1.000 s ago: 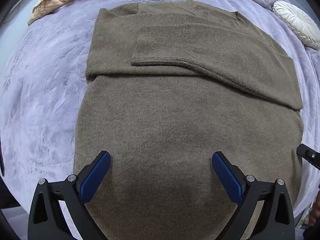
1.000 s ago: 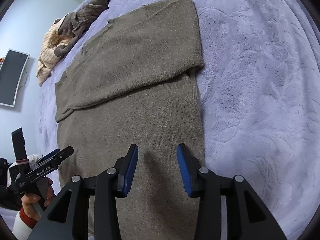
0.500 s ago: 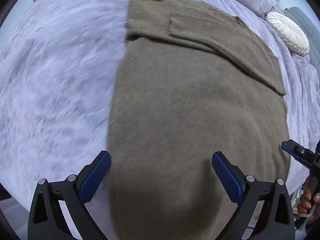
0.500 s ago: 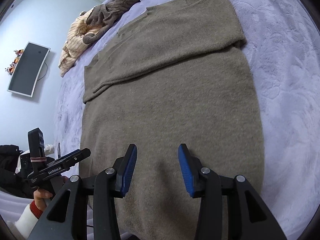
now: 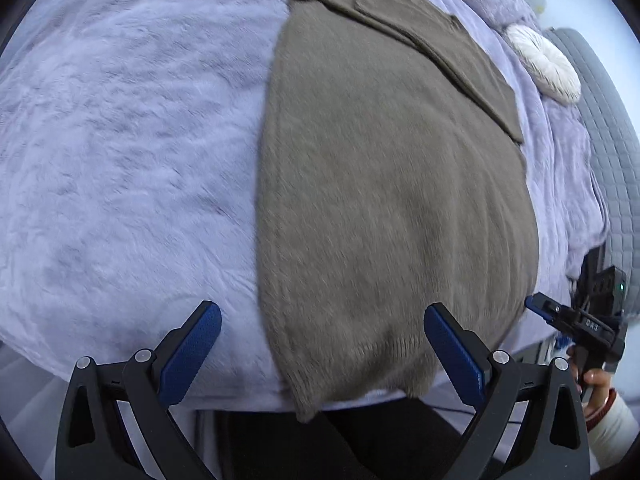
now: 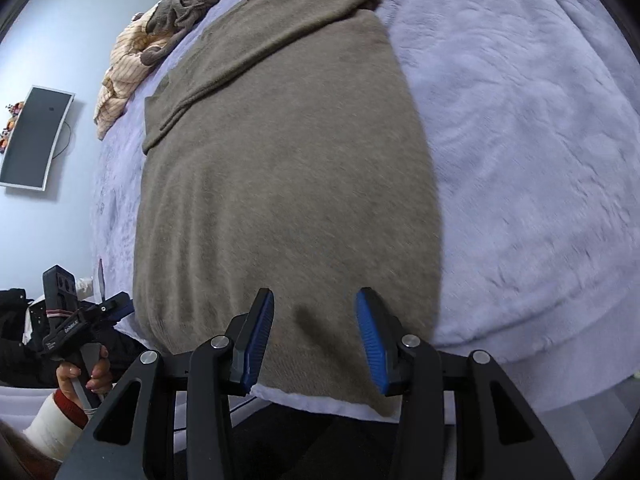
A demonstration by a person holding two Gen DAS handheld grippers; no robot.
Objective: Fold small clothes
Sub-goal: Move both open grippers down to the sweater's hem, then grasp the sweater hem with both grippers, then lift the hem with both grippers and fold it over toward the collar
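Sweater (image 5: 392,200) lies sleeves-in on the bed (image 5: 120,140); your left hand-held gripper (image 5: 322,354) and right hand-held gripper (image 6: 316,336) hover released over the hem at 6 o'clock. Next, pinch both hem corners.

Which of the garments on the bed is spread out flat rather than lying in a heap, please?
The brown sweater, flat with sleeves folded across its chest; the striped cream garment and grey-brown one lie crumpled beyond it.

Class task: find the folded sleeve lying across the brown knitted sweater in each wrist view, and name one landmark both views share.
Left wrist: folded sleeve, top centre-right, slanting down to the right.
Right wrist: folded sleeve, upper left, slanting down to the left.
Shared landmark: the sweater's ribbed hem at the lavender bed edge.
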